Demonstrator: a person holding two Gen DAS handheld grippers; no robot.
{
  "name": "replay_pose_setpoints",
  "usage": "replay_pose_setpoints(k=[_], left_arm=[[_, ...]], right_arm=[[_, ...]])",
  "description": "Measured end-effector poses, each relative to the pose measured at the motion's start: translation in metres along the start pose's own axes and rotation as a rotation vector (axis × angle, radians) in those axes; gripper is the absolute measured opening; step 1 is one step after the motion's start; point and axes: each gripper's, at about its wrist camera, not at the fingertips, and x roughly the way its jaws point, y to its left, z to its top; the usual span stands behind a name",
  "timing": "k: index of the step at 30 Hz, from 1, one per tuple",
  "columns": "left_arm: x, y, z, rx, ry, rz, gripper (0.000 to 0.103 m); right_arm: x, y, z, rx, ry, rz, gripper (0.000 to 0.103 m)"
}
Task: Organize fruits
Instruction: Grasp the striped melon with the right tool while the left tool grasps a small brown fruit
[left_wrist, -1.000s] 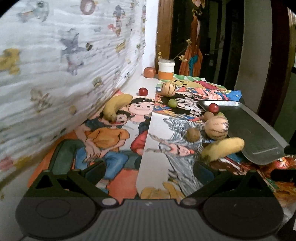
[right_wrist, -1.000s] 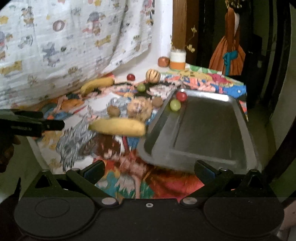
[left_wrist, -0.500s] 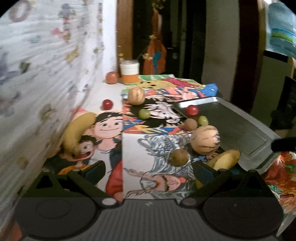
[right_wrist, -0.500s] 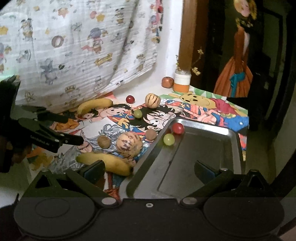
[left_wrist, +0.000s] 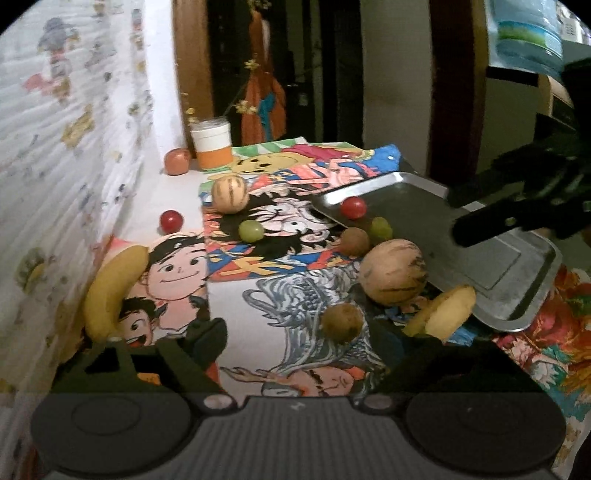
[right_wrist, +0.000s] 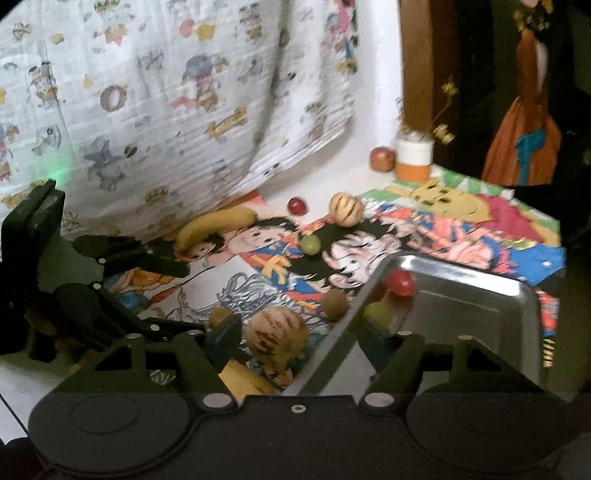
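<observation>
Two grapes inside steel tray; bananas, melons outside.

tray: brushed metal, dull sheen, right of left tool | tabletop cover: matt printed cartoon cloth | curtain: crinkled printed cloth, behind | left tool: matt black plastic, ribbed base | melon: matt, streaked skin | cherry tomato: glossy | door frame: wood
</observation>
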Motion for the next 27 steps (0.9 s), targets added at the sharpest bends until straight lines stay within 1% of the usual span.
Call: replay_pose_setpoints(k=[3,7,9,11,14,21,24,26,27], left_arm=[[0.003,-0.001,0.000,0.007,0.004,-0.030,0.078],[0.007,-0.003,0.000,0.015,0.003,-0.056,0.070],[0.009,-0.004,0.000,0.017,0.007,-0.069,0.066],[0.012,-0.005,0.000,0.021,0.010,-0.076,0.061],[0.015,-0.006,0.001,0.016,0.014,-0.084,0.057],[0.016,-0.003,0.001,-0.007,0.010,-0.095,0.052],[0.017,-0.003,0.001,-0.014,0.007,-0.102,0.046],[0.017,-0.003,0.001,-0.019,0.005,-0.116,0.039],[0.017,-0.003,0.001,-0.020,0.005,-0.120,0.037]], right_arm=[[0.012,-0.003,0.000,0.018,0.017,0.041,0.066],[0.024,-0.005,-0.001,0.028,0.037,0.071,0.064],[0.028,-0.006,-0.001,0.031,0.046,0.082,0.062],[0.033,-0.007,-0.001,0.035,0.054,0.090,0.059],[0.040,-0.011,-0.001,0.053,0.062,0.097,0.056],[0.048,-0.017,-0.005,0.098,0.074,0.130,0.055],[0.051,-0.017,-0.006,0.109,0.078,0.140,0.054],[0.052,-0.018,-0.006,0.116,0.076,0.143,0.054],[0.052,-0.018,-0.006,0.120,0.076,0.145,0.054]])
